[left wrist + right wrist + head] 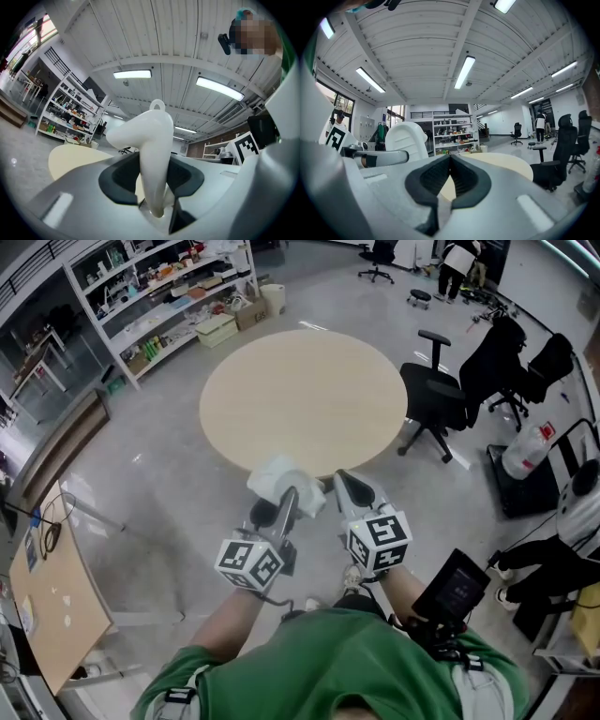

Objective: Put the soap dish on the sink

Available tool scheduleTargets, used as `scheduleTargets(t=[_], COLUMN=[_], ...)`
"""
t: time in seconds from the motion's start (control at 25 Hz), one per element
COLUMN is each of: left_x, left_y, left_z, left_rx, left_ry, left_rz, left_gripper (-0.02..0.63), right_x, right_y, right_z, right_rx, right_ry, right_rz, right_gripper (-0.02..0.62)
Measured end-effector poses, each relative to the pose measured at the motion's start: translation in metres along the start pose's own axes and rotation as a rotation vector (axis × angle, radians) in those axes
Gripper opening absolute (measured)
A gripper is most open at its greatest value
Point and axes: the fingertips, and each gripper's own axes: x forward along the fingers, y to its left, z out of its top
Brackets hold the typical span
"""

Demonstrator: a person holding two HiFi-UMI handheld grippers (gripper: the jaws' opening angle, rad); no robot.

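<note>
Head view: left gripper (289, 495) jaws clamp soap dish (277, 478), right gripper (343, 481) jaws together, both level.

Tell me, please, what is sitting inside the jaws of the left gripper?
A white soap dish stands between the left gripper's dark pads, clamped edge-on. Its surface is covered where the pads press it, and its far side cannot be seen.

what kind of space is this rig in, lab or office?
Most likely an open lab or workshop-style office: stocked shelving racks along the wall, a round table with black office chairs beside it, and a ribbed industrial ceiling with strip lights.
</note>
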Motion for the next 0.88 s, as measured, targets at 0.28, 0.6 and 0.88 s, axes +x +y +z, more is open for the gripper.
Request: scheduleTargets(t=[0.28,0.6,0.88], left_x=[0.036,0.088,0.132], left_y=[0.008,0.013,0.017], left_z=[0.0,-0.005,-0.017], left_rx=[0.022,0.041,0.044], left_ry=[0.012,0.004,-0.003], left_rz=[0.02,0.079,0.14], left_gripper=[0.152,0.152,0.152], right_x=[0.027,0.062,0.089], right_y=[-0.028,-0.073,-0.114], right_z=[0.009,0.015,0.012], right_rx=[0.009,0.014,0.02], right_ry=[-0.012,-0.014,0.001], right_rz=[0.027,0.092,0.146], right_gripper=[0.002,0.002,0.002])
